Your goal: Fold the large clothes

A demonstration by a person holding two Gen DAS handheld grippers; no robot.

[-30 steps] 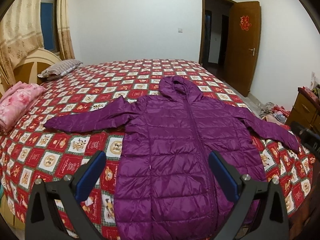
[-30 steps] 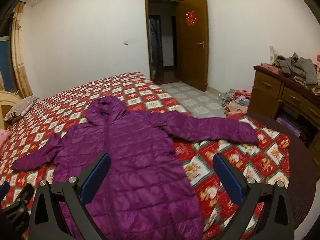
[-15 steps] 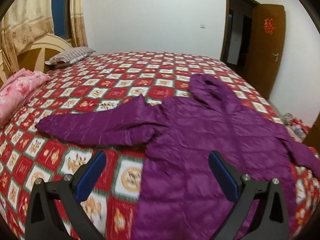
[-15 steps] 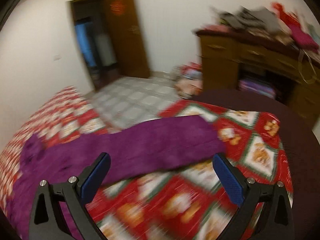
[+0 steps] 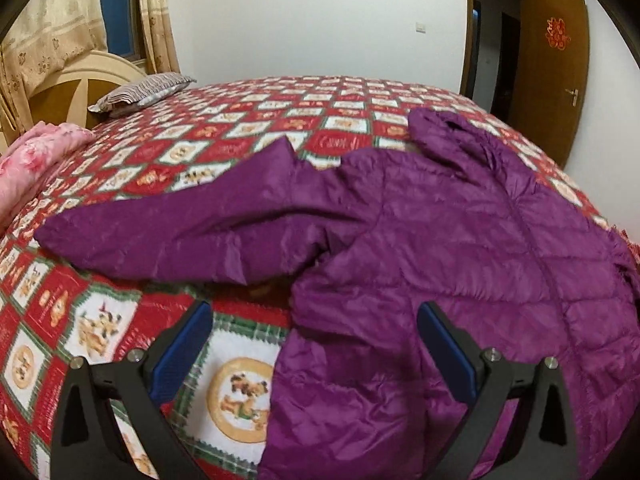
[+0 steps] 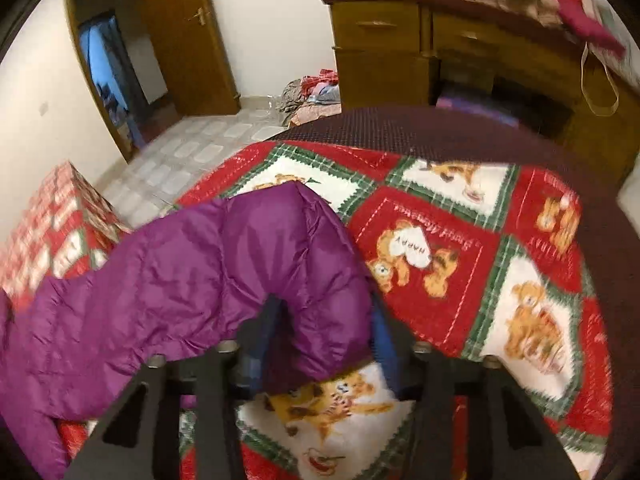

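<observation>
A purple hooded puffer jacket (image 5: 440,232) lies front-up on the bed's red patterned quilt (image 5: 240,384). Its left sleeve (image 5: 160,236) stretches out to the left. My left gripper (image 5: 316,340) hangs open just above the jacket's side edge below that sleeve's armpit, with nothing between its blue pads. In the right wrist view, the other sleeve's cuff end (image 6: 304,264) is humped up between the blue pads of my right gripper (image 6: 326,328), whose jaws are closing and pinch the cuff.
A striped pillow (image 5: 140,94) and a pink folded blanket (image 5: 32,160) lie by the headboard at the left. Past the bed's dark edge (image 6: 400,124) stand a wooden dresser (image 6: 400,40), a clothes pile on the tiled floor (image 6: 308,92), and an open door (image 6: 188,32).
Both grippers dropped toward the bed. The left moved to the jacket's left side. The right swung out to the right sleeve's cuff and its jaws narrowed onto it.
</observation>
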